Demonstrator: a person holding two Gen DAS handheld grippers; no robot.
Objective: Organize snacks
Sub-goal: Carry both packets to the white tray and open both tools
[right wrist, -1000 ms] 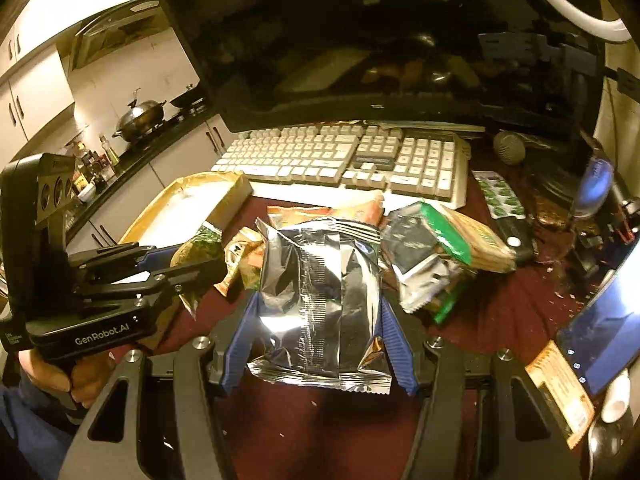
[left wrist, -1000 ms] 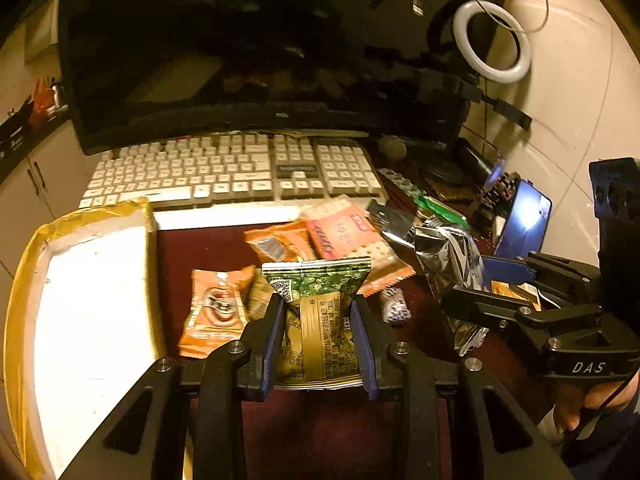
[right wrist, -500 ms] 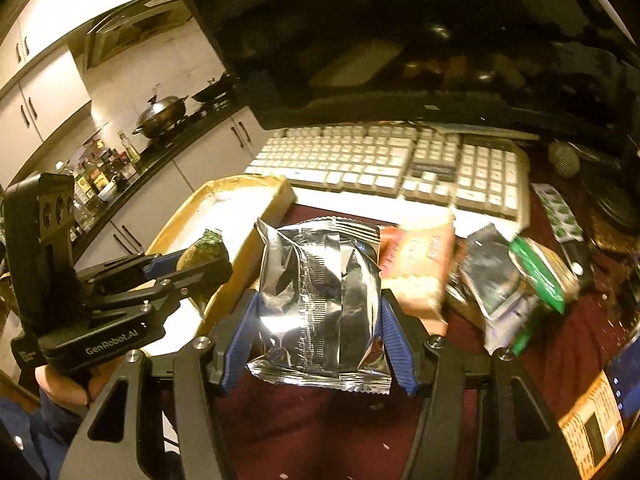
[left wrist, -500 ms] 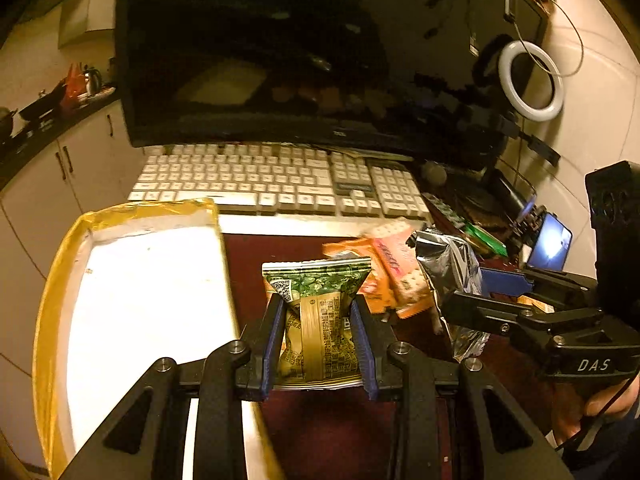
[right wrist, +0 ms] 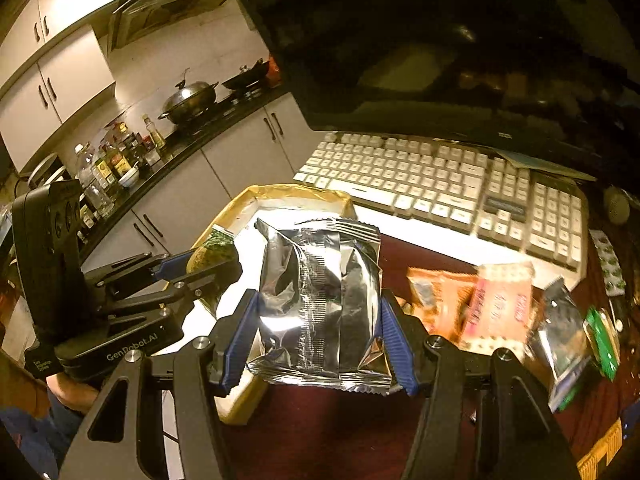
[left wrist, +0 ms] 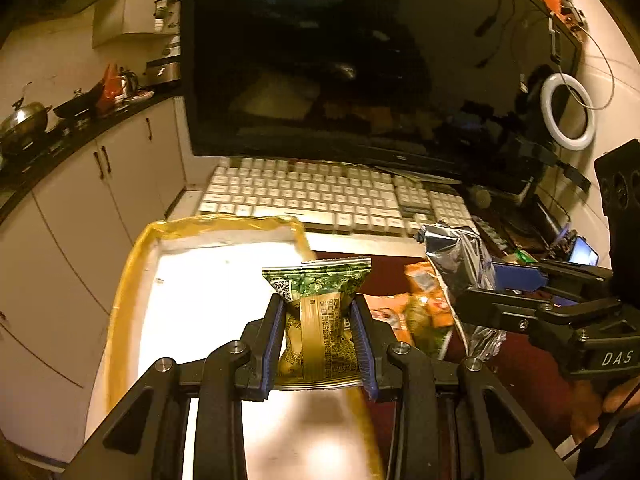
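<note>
Left gripper (left wrist: 320, 340) clamps green-gold snack pkt (left wrist: 318, 320) over white yellow-rimmed tray (left wrist: 200, 288); right gripper (right wrist: 320, 340) grips silver foil pkt (right wrist: 320, 300) beside tray's right edge.

Crinkled glossy silver foil packet (right wrist: 320, 304); shiny printed green plastic wrapper (left wrist: 320, 320).

A home kitchen that doubles as a desk space. On the far left, a dark counter (right wrist: 224, 120) carries a lidded wok (right wrist: 190, 98), a pan and a row of sauce bottles (right wrist: 116, 160), with white cabinets (right wrist: 60, 80) above and below. Nearer, a large dark monitor (left wrist: 360, 60), a white keyboard (right wrist: 440, 180) and a ring light (left wrist: 567, 117) crowd a table.
</note>
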